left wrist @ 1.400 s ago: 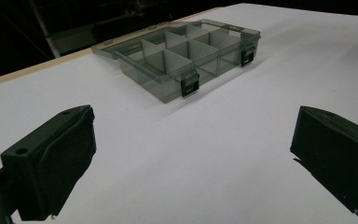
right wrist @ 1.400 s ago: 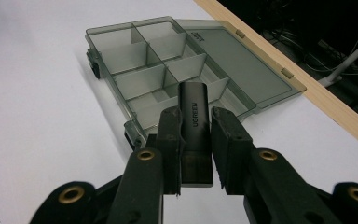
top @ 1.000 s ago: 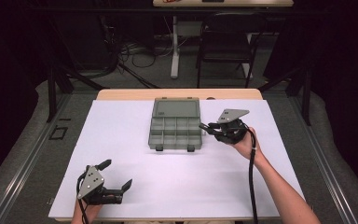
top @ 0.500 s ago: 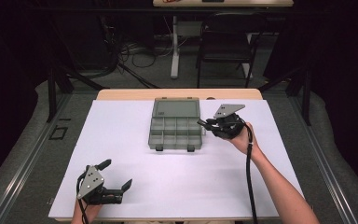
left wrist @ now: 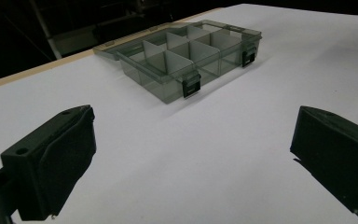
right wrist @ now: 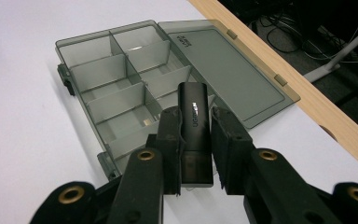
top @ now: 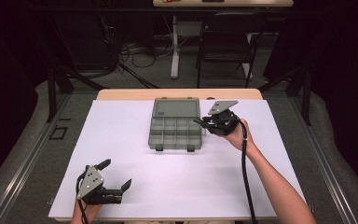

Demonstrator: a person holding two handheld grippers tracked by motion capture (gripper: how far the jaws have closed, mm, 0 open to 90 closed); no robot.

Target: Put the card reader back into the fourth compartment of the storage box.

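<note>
Two grippers are in our hands. Our right gripper (right wrist: 196, 126) squeezes a small black stick (right wrist: 194, 126) between its jaws, just above the near right corner of the grey box (right wrist: 121, 88). The box sits open near the far edge of the white table (top: 261, 186), with its lid (right wrist: 228, 60) lying flat behind it. Our left gripper (top: 116, 179) has its jaws wide apart, holding nothing, well away from the box at the near edge.

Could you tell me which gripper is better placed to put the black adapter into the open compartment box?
The right. The right gripper already clamps the black adapter and sits at the compartment box, above its cells. The left gripper is open, holds nothing, and sits at the near table edge, well short of the box.
</note>
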